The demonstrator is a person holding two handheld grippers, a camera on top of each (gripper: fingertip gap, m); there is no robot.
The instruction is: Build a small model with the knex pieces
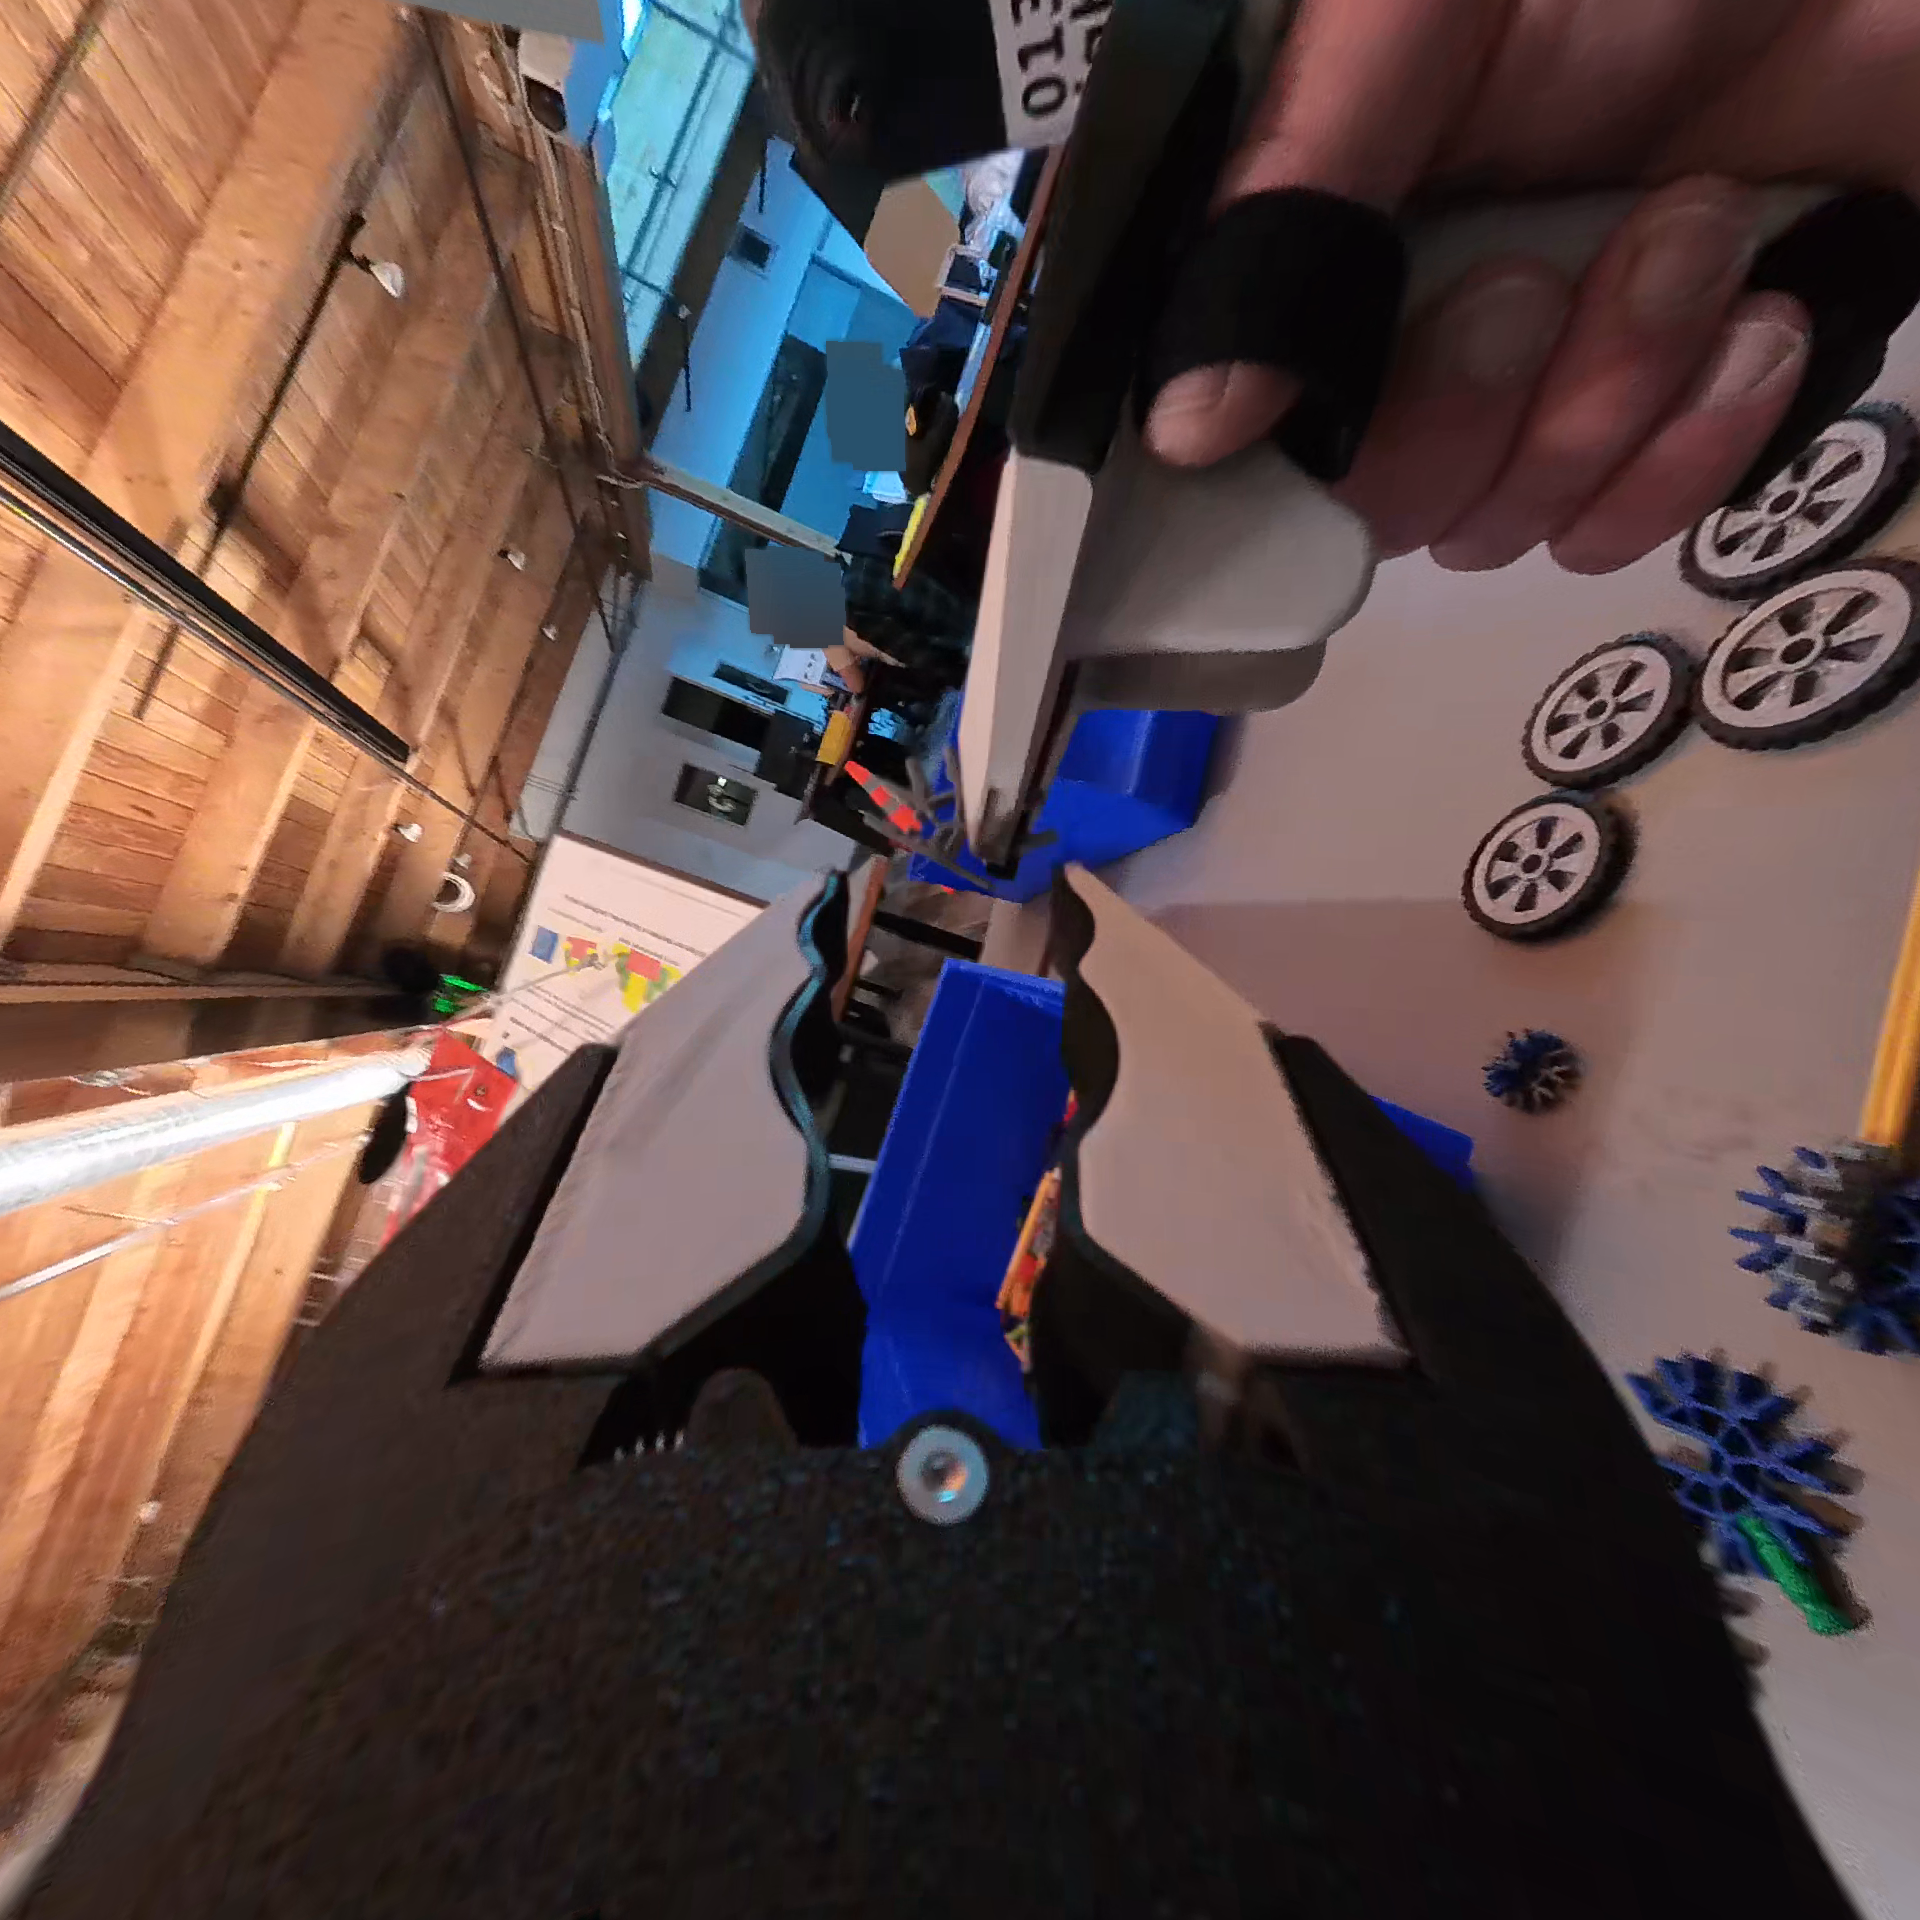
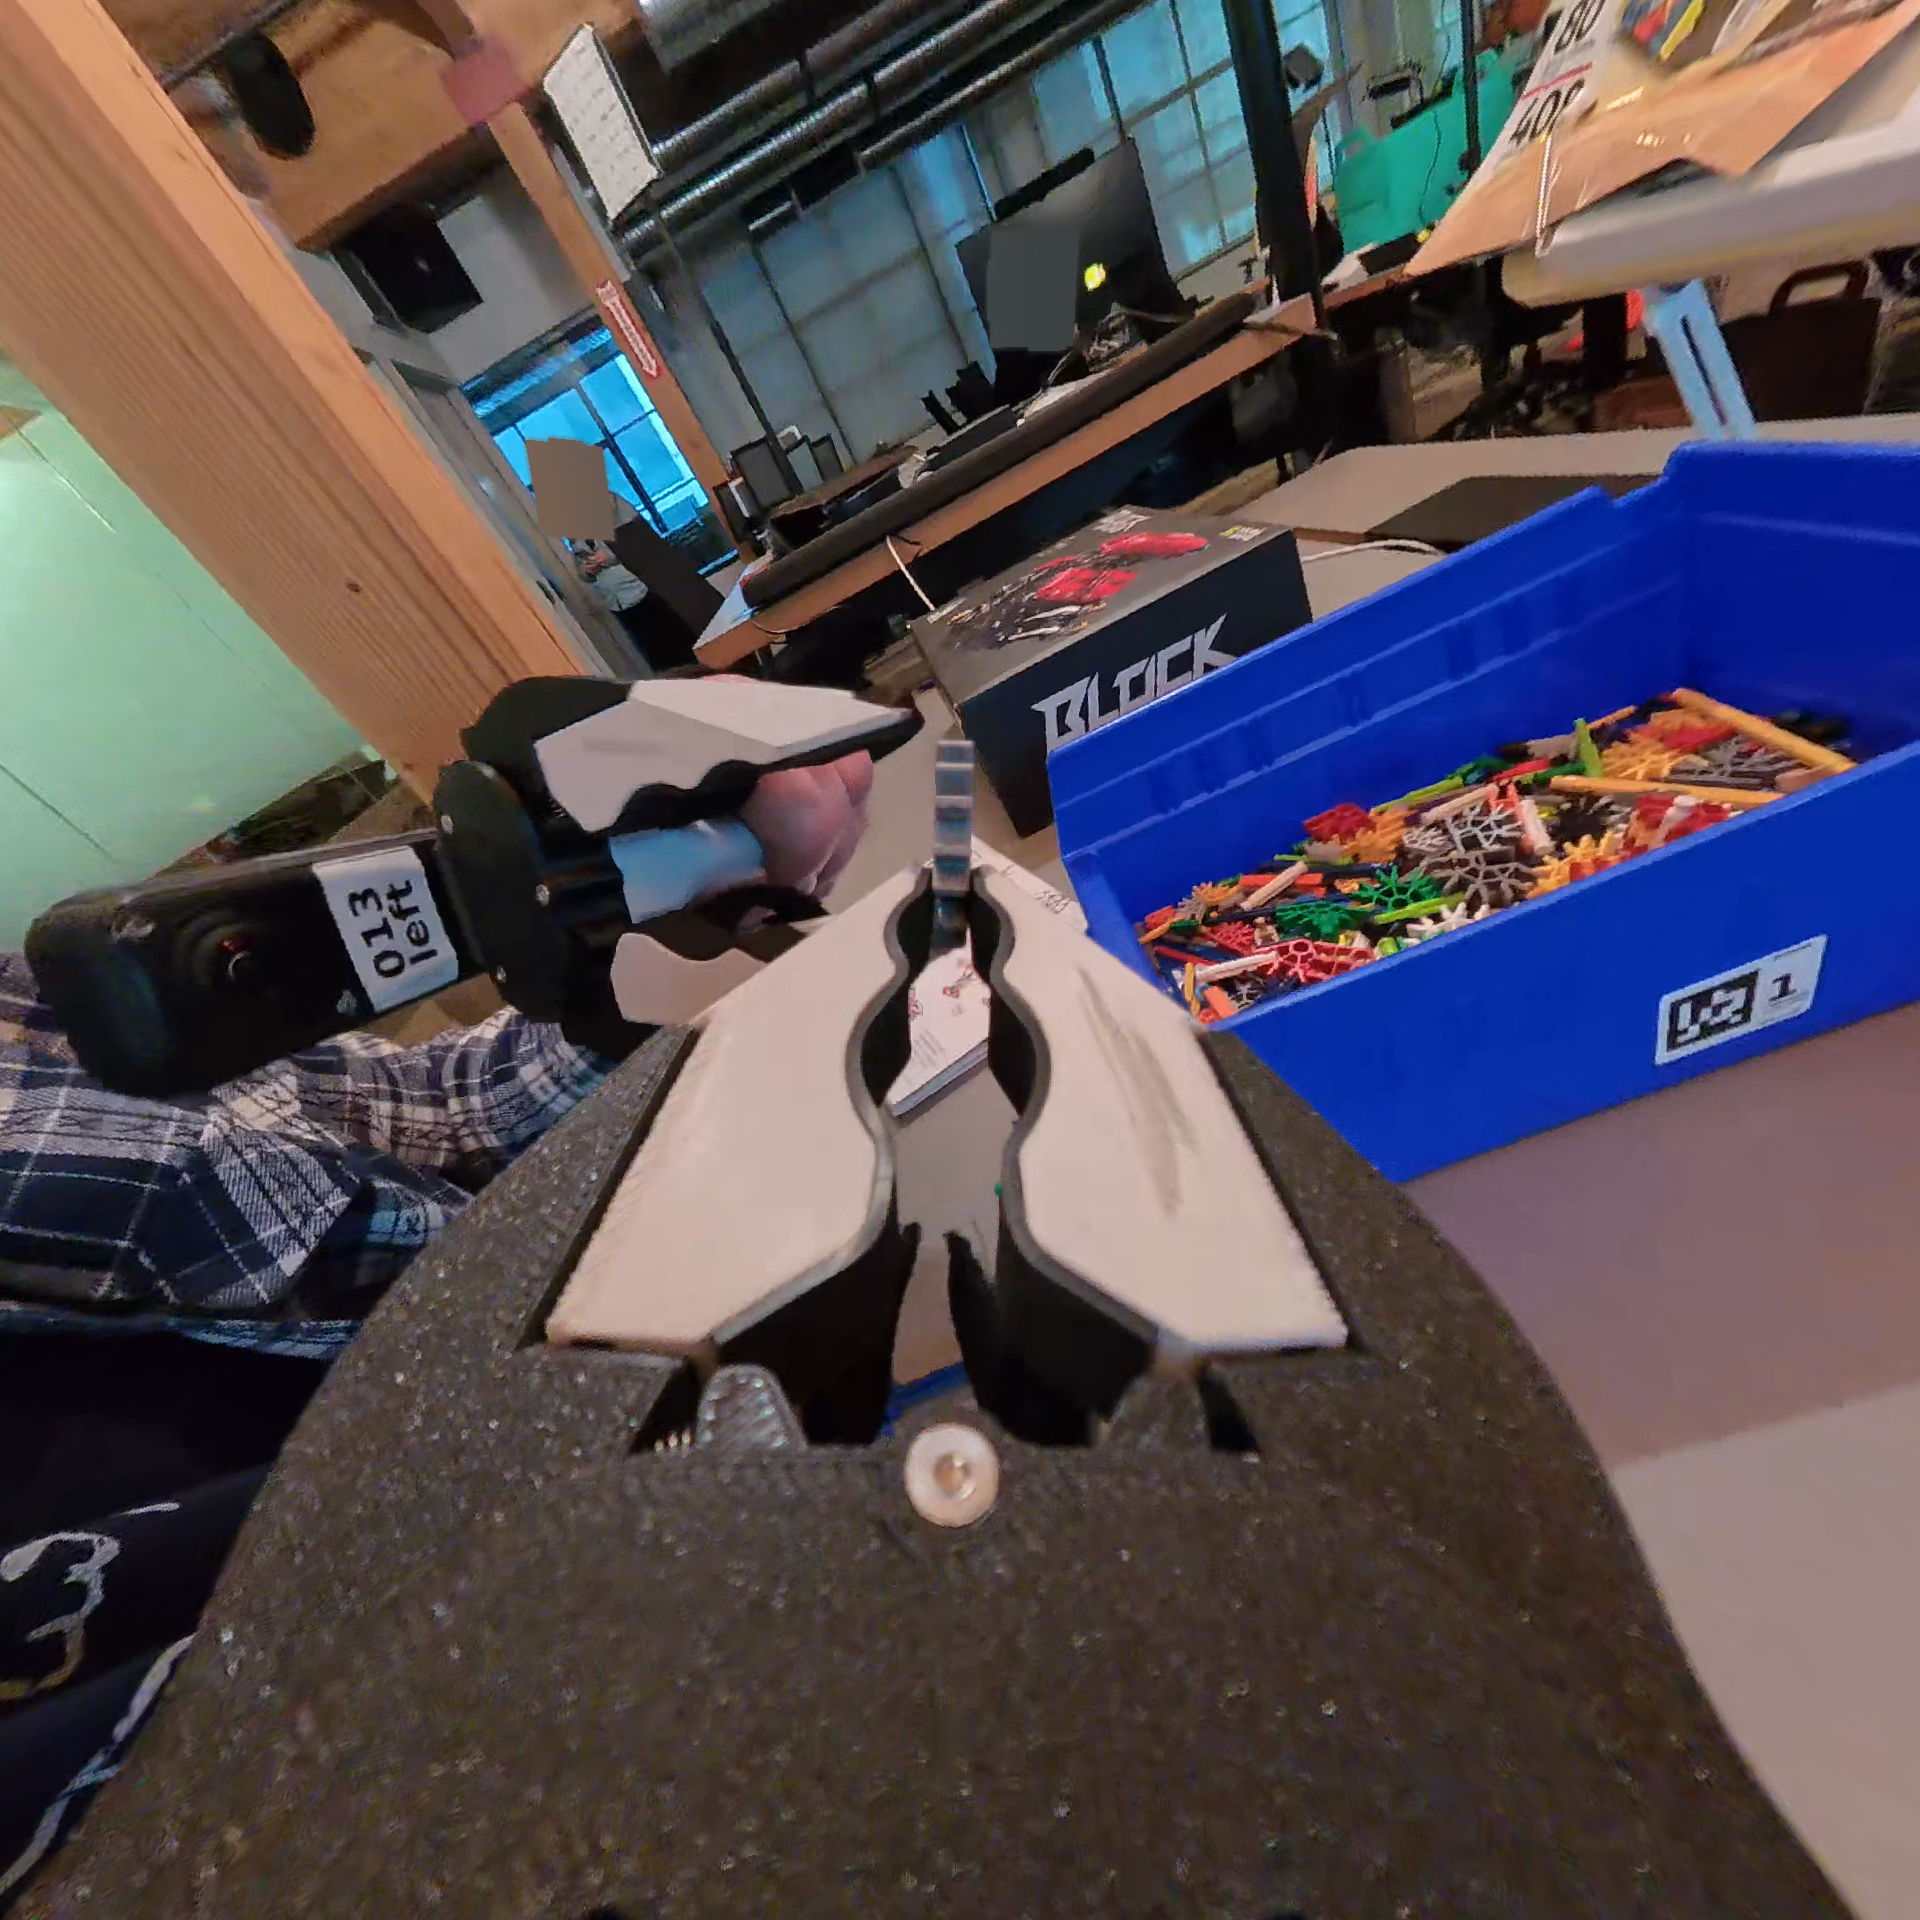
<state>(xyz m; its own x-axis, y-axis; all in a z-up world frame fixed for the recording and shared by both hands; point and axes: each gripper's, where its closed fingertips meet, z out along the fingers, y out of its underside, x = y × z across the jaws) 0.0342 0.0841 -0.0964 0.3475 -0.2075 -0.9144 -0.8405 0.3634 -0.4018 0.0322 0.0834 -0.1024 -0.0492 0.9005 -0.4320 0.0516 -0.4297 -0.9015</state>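
My right gripper (image 2: 951, 883) is shut on a small grey toy connector piece (image 2: 954, 810) that sticks up from its tips, held above the table. In the left wrist view the right gripper (image 1: 995, 847) comes in from above with a hand on it, and the grey piece (image 1: 940, 831) is at its tip. My left gripper (image 1: 951, 883) is open and empty, its tips just below that piece. The left gripper also shows at the left of the right wrist view (image 2: 862, 821), jaws apart. Whether it touches the piece I cannot tell.
A blue bin (image 2: 1455, 1049) full of coloured rods and connectors stands at the right, and it shows in the left wrist view (image 1: 956, 1143). A dark box (image 2: 1122, 665) and a booklet (image 2: 940, 1049) lie beyond. Several wheels (image 1: 1605, 710), blue connectors (image 1: 1745, 1455) and a yellow rod (image 1: 1896, 1039) lie on the table. Left and right tips are no more than a few centimetres apart.
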